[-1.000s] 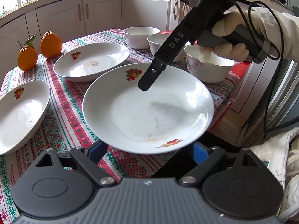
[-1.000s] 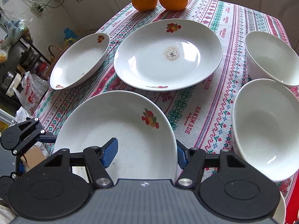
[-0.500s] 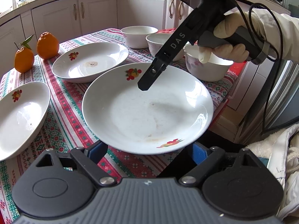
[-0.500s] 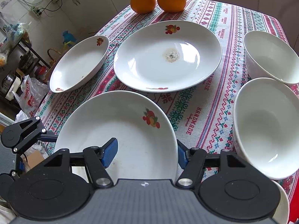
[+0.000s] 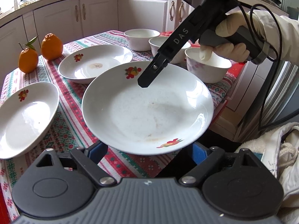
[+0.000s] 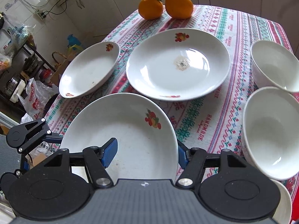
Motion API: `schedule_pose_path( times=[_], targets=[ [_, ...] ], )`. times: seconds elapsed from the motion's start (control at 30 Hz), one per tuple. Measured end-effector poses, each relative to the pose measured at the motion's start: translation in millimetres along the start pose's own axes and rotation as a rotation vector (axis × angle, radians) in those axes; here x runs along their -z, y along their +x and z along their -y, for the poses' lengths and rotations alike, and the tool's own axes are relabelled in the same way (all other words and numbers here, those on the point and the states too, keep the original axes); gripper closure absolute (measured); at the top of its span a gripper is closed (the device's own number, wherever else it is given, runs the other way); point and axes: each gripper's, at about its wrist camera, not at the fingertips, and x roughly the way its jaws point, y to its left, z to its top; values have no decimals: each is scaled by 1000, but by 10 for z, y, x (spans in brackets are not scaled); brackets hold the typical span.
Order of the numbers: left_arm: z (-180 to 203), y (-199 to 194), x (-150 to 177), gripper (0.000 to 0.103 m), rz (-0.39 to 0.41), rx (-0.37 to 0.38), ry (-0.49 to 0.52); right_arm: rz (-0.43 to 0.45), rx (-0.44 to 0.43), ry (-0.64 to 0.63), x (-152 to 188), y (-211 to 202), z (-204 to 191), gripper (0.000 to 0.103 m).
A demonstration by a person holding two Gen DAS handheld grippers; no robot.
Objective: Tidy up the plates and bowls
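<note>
A white plate with fruit prints (image 5: 147,110) sits at the near corner of the patterned tablecloth; it also shows in the right wrist view (image 6: 121,136). My right gripper (image 6: 145,151) straddles its rim, one finger (image 5: 149,74) over the inside, the other outside, jaws wide apart. My left gripper (image 5: 147,151) is open below the plate's near rim, not touching it. Two more fruit-print plates (image 6: 177,63) (image 6: 89,72) lie beyond. Three white bowls (image 5: 207,67) (image 5: 168,46) (image 5: 142,38) stand at the right.
Two oranges (image 6: 164,5) sit at the table's far corner. The tablecloth (image 6: 209,115) covers the table. White cabinets (image 5: 89,16) stand behind. Bags and a shelf (image 6: 22,71) crowd the floor to the left of the table.
The left gripper has drawn back and turned slightly; the view widens. The right gripper stays over the near plate's rim, still open.
</note>
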Motion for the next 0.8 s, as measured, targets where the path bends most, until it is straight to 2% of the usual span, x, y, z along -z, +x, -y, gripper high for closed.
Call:
schedule_pose_path(
  times=[0.37, 0.8],
  targets=[
    [-286, -262, 33, 12, 28, -53, -48, -4, -21, -67, -332, 102, -315, 32],
    [-856, -571, 157, 12, 42, -174, -134, -25, -89, -197, -1037, 529, -817, 32]
  ],
)
